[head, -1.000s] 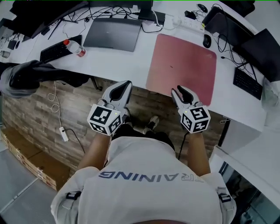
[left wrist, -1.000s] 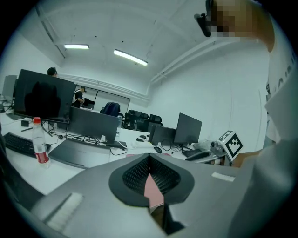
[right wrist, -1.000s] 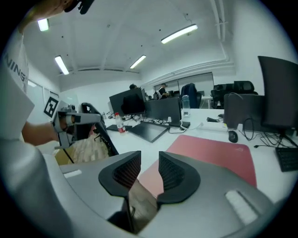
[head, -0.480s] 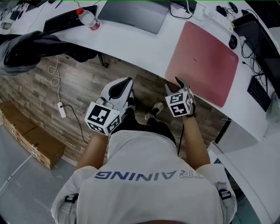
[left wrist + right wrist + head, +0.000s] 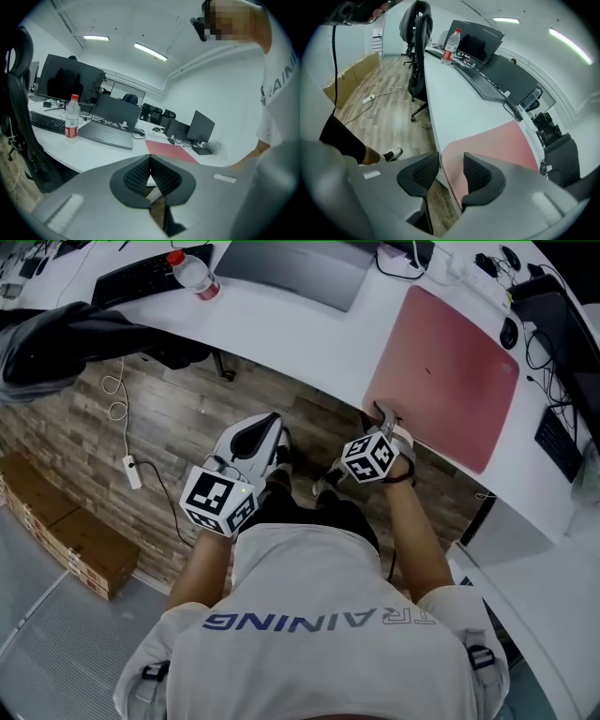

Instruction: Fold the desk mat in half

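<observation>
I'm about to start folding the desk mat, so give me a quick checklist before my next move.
1. Mat edge between right gripper jaws: ok; jaws closing.
2. Right pads pressing mat: not ok.
3. Left gripper on mat: not ok; shut, empty, short of the desk.
4. Mat lying flat: ok.
5. Mouse off mat: cannot tell.

Looks steeply down from the head, over left gripper (image 5: 269, 420) and right gripper (image 5: 382, 411), to the white desk (image 5: 281, 329) past their tips. Faces level across that desk from behind the left jaws, well back. Sits close behind the right's closing jaws, pink desk mat (image 5: 497, 140) corner between them. All three share mat and water bottle (image 5: 71, 119).
</observation>
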### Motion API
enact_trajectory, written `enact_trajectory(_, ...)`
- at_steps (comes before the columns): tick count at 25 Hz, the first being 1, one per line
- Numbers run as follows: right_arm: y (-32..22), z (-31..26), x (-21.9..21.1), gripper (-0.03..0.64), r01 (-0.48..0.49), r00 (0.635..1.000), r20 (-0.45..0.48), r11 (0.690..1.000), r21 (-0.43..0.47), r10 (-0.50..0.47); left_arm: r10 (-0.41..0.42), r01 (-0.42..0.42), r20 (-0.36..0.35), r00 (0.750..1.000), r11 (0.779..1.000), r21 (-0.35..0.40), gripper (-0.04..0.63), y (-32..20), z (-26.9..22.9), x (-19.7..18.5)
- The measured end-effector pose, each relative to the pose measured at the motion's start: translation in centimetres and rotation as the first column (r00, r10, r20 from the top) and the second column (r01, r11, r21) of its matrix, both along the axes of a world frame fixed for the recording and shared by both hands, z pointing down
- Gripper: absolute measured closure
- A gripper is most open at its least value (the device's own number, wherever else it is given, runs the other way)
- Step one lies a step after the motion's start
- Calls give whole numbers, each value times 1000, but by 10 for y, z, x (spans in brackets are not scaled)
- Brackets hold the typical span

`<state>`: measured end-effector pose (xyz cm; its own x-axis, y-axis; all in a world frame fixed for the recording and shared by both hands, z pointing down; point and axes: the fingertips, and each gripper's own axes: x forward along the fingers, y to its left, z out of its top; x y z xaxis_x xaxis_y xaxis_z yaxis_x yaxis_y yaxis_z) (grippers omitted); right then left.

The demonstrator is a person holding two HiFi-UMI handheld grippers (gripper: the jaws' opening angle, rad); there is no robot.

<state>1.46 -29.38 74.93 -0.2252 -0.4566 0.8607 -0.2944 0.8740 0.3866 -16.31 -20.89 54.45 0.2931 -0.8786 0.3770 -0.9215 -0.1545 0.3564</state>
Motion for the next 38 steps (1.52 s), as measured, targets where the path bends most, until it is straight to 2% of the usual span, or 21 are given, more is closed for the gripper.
enact_trajectory(3,-1,-2,1,449,-5,999,53,998,-66,8,19,-19,-3,1000,1000,3,597,-3,-1,5)
enact_trajectory(7,-4,-8,7,453,-72,990,104,981,-178,91,54,-54,-7,999,999,1,597,-8,-3,14)
enact_trajectory(10,-7,-17,10,473,-102,984,127,980,-170,125,76,-76,-2,997,997,-7,597,-9,-6,21)
enact_trajectory(15,-8,-27,14,536,-97,984,143,991,-95,110,90,-90,10,996,996,-4,597,-10,-13,28)
enact_trajectory(20,-16,-43,19,570,-145,962,225,987,-68,157,105,-105,22,994,994,10,597,-13,-21,41)
enact_trajectory(27,-26,-75,45,580,-233,902,360,971,-61,239,142,-143,33,989,989,36,597,-20,-33,74)
enact_trajectory(31,-37,-91,78,580,-308,855,422,950,-57,303,168,-170,41,985,984,55,597,-27,-42,98)
enact_trajectory(38,-48,-107,143,581,-416,790,474,908,-53,390,233,-236,51,971,969,79,597,-37,-52,151)
